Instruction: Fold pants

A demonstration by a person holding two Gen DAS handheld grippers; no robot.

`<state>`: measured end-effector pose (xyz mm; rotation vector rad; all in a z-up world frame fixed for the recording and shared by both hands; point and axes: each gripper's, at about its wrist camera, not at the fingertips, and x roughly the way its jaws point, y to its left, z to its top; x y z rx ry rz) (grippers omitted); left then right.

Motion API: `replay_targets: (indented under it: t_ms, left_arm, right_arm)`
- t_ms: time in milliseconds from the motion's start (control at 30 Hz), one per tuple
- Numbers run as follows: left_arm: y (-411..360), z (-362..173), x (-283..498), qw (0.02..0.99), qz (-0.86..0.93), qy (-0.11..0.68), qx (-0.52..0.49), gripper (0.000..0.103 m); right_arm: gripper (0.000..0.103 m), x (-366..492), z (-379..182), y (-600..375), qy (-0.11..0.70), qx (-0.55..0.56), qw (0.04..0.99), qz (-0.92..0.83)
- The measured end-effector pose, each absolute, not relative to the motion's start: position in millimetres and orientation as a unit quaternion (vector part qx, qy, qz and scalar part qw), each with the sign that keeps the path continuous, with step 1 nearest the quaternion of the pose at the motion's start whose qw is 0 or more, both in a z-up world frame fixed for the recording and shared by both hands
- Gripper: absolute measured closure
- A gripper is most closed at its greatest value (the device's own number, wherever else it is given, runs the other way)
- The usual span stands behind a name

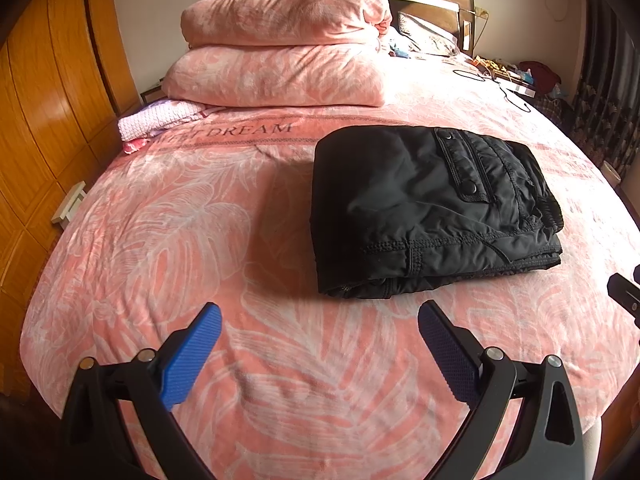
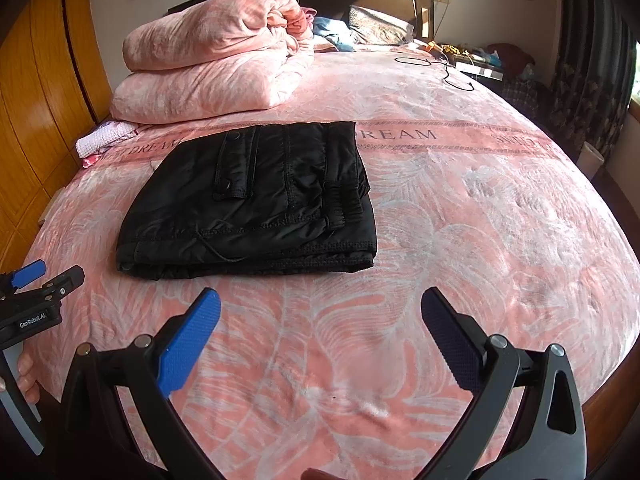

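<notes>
1. The black pants (image 1: 432, 208) lie folded into a compact, roughly square stack on the pink leaf-print bedspread (image 1: 200, 240), just on the near side of its printed "DREAM" band (image 1: 248, 132). The snap-buttoned pocket flap (image 1: 460, 168) faces up, and the layered edges of the stack face the cameras.
2. The left gripper (image 1: 320, 320) hovers above the bedspread on the near side of the pants, apart from them – its blue-padded fingers (image 1: 196, 352) are spread wide with nothing between them.
3. The right gripper (image 2: 320, 308) sits likewise near of the pants (image 2: 256, 200), not touching them; its fingers (image 2: 188, 344) are also wide apart and hold nothing.
4. In the right wrist view the left gripper (image 2: 44, 276) shows at the left edge, level with the near edge of the pants, and part of the person's hand (image 2: 26, 372) grips its handle.
5. Beyond the pants, past the lettered band, a folded pink quilt (image 1: 280, 52) is stacked toward the headboard (image 1: 432, 4) – a small white-and-pink knitted cloth (image 1: 156, 120) lies at its left foot.
6. A wooden wardrobe (image 1: 44, 92) runs along the left of the bed, well apart from the pants.
7. A black cable (image 2: 448, 68) trails on the bedspread far beyond the pants to the right.
</notes>
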<state>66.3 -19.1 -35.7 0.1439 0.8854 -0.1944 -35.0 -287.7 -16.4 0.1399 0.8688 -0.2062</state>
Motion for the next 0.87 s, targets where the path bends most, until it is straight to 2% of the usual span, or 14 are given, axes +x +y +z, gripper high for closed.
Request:
replay_targets:
  t_ms: [867]
  left_arm:
    - [-18.7, -40.6, 66.9, 0.890, -0.101, 0.441, 0.051, 0.004]
  right_arm:
    - [0.003, -34.9, -21.4, -290.4, 0.425, 0.074, 0.897, -0.100]
